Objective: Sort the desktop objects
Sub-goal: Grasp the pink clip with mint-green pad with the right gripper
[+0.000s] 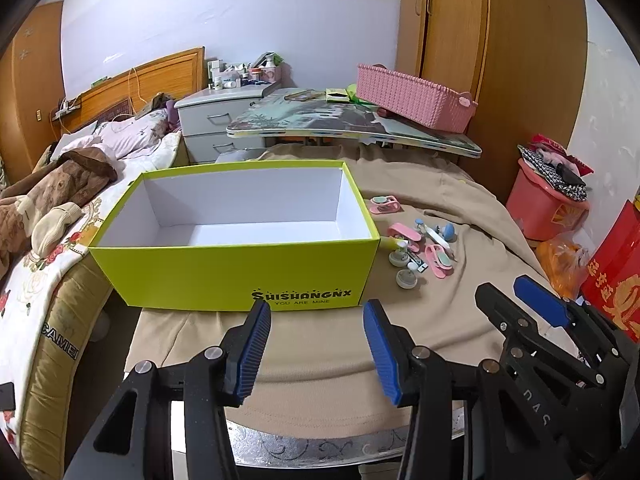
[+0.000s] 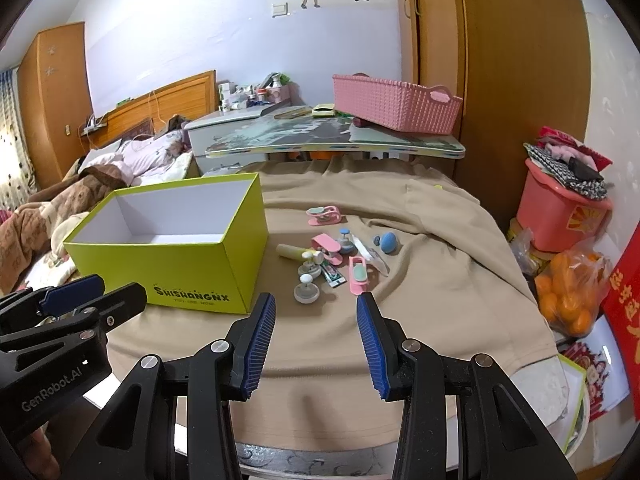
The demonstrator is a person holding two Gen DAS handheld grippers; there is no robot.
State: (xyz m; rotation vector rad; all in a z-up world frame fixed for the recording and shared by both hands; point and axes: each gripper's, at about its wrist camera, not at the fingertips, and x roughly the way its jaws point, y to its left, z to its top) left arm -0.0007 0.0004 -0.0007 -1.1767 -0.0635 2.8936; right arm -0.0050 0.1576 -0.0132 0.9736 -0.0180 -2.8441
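Observation:
An empty lime-green box (image 1: 240, 276) (image 2: 180, 268) with a white inside stands on the tan cloth. To its right lies a cluster of small items: pink clips (image 2: 360, 274) (image 1: 438, 258), a lone pink clip (image 2: 324, 214) (image 1: 384, 204), a blue egg-shaped piece (image 2: 389, 242) (image 1: 448, 232), round grey-white knobs (image 2: 306, 292) (image 1: 407, 279) and a pale yellow tube (image 2: 292, 251). My left gripper (image 1: 317, 312) is open, empty, near the box's front wall. My right gripper (image 2: 316, 304) is open and empty, short of the cluster. Each gripper shows at the edge of the other's view.
A low decorated desk (image 2: 336, 146) at the back carries a pink basket (image 2: 396, 106). A bed (image 1: 60, 208) lies left; a pink bucket (image 2: 560, 216), a bag of oranges (image 2: 568, 292) and a red bag (image 1: 616, 280) stand right. The table's front edge (image 2: 320, 460) is just below the grippers.

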